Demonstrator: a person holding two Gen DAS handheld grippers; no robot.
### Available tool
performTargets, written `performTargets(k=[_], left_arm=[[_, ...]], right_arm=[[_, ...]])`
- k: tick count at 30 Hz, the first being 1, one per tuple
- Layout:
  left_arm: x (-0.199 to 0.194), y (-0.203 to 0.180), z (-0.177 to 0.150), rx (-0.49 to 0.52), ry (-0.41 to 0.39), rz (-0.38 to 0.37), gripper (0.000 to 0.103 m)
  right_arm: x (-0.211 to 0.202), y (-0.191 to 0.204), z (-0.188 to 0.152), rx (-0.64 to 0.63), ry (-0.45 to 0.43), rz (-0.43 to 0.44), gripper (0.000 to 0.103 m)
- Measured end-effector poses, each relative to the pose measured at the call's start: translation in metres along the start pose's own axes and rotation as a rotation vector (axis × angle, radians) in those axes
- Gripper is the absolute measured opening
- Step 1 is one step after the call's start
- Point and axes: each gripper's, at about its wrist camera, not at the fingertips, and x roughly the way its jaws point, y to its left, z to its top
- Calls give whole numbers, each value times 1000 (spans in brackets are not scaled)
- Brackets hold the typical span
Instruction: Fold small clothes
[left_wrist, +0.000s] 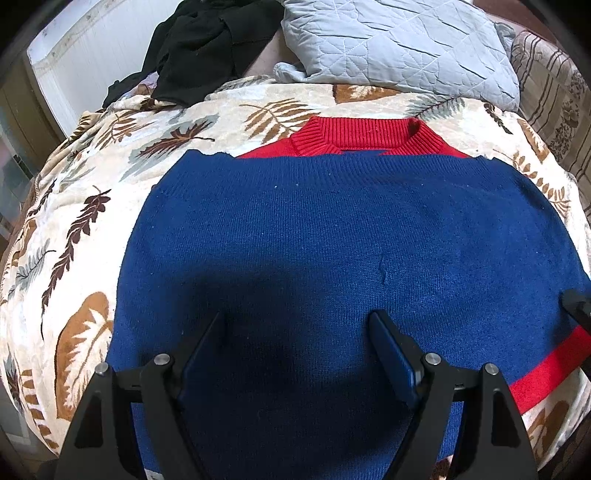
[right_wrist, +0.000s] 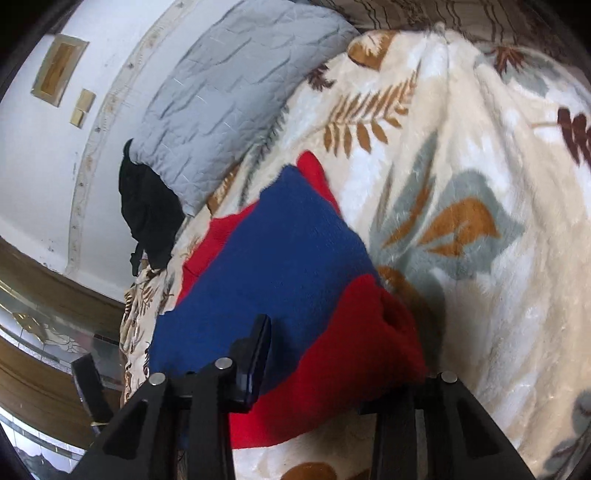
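Note:
A small blue knit sweater (left_wrist: 332, 240) with a red collar (left_wrist: 369, 142) and red hem band (left_wrist: 546, 365) lies flat on a leaf-patterned blanket (left_wrist: 110, 192). My left gripper (left_wrist: 299, 325) is open, fingers spread just above the sweater's lower middle. In the right wrist view the sweater (right_wrist: 273, 266) shows blue with a red band (right_wrist: 343, 369). My right gripper (right_wrist: 332, 354) is open at the sweater's red edge; its left finger (right_wrist: 255, 358) shows over the fabric, while the right finger is hidden behind the red cloth.
A grey quilted pillow (left_wrist: 399, 44) and a pile of black clothing (left_wrist: 199, 48) lie at the bed's far end. A white wall (right_wrist: 37, 155) stands beyond. The blanket (right_wrist: 480, 221) spreads wide to the right of the sweater.

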Motion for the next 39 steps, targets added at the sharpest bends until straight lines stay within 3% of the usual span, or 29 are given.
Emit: performTargets(k=[6,10,12,16,21,25,26,28,33,36,39], left_arm=[[-16,1,-7,-7,-35,8,81],[-1,2,-16,-2,-43,14,85],[-3,2,-12,0,-23,14,85],[-11,9,-7,-35,-15,-7,84],[2,7,-13,-8,-16,-5,87],[0,14,-9,-32,5,-46,86],[-2,21,-7,-57,10,-81,85],[-14,44,-3,-134,2,-160,83],[-47,128,-4,-314,-109,-186,83],[-49,185,-17,-433,-147,-171,83],[-33,227,-34,-533,-120,-186,83]], right_arm=[[5,-3,3,-1,22,-5,40],[7,-3,3,-23,30,-9,38],[9,-1,5,-35,44,-24,32],[9,0,6,-37,47,-30,32],[10,2,9,-51,61,-39,31],[6,11,13,-85,60,-58,26],[4,18,15,-102,52,-67,20],[-1,43,18,-193,31,-90,17],[-5,165,8,-544,-66,-72,12],[9,240,-38,-773,-72,-22,12],[47,270,-108,-939,43,31,10]])
